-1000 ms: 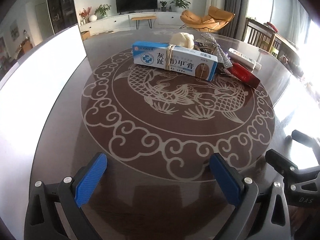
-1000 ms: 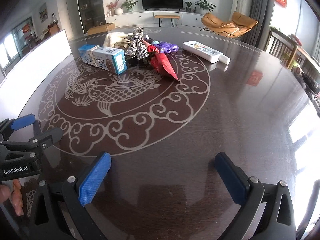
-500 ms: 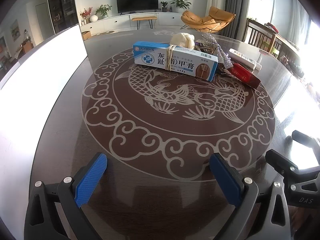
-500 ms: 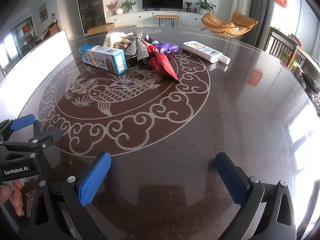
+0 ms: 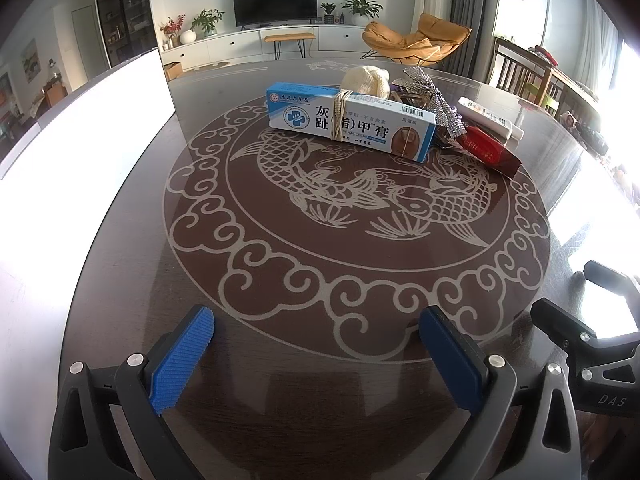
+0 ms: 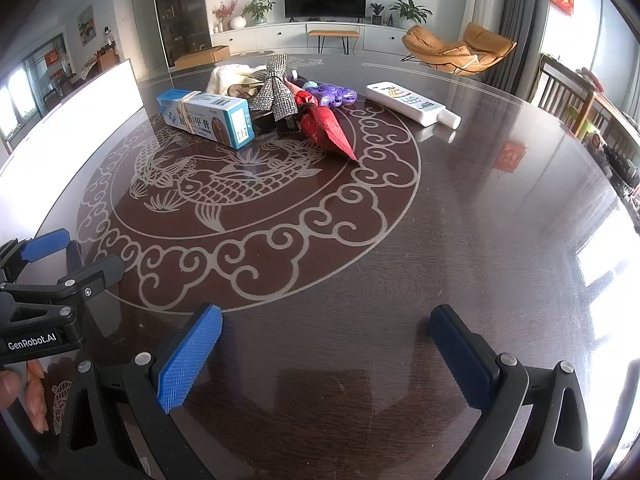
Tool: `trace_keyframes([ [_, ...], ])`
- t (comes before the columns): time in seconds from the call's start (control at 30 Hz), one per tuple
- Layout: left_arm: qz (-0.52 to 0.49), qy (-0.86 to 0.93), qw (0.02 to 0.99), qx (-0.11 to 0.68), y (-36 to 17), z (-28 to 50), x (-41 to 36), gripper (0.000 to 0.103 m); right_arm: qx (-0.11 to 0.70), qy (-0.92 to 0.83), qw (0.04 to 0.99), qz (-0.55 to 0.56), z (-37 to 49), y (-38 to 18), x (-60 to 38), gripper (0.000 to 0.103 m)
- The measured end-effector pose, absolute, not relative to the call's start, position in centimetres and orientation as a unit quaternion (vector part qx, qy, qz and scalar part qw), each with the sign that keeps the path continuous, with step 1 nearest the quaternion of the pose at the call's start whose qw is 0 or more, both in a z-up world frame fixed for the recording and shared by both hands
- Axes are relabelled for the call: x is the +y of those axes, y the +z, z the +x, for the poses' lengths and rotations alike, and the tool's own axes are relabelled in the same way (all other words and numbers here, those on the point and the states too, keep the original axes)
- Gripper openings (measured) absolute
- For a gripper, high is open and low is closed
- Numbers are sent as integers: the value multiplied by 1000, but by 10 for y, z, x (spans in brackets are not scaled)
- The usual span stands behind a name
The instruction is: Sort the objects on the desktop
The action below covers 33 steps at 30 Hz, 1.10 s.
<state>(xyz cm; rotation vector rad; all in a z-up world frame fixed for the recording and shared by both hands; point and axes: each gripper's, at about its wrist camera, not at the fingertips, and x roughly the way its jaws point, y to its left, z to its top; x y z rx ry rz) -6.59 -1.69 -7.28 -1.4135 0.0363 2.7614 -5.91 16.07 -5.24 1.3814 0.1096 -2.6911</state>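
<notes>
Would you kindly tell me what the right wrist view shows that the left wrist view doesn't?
Only right: a purple toy behind the red packet, and the blue box's end face. Only left: the box's printed long face. Both: silver bow, white tube, cream cloth, and both open hand-held grippers.

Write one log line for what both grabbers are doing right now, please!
left gripper: open, empty | right gripper: open, empty | blue box, red packet, white tube: untouched on table

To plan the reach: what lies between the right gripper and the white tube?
Only bare table, in the right wrist view, from right gripper to white tube.
</notes>
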Motion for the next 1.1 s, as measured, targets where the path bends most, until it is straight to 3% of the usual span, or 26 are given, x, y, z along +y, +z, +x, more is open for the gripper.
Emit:
trace_keyframes([
  [0.53,-463,886,22,7,-72,-71,-19,103,36,-888,57,456,-59,-52,161,103],
  [0.7,-469,873,53,-119,-49,-116,-31,103,36,-888,57,456,-59,-52,160,103],
  [0.83,-441,884,34,-152,-21,-165,-25,103,36,-888,57,455,-59,-52,160,103],
  [1.1,-463,884,-33,-56,-42,-230,14,103,36,-888,56,455,-59,-52,161,103],
])
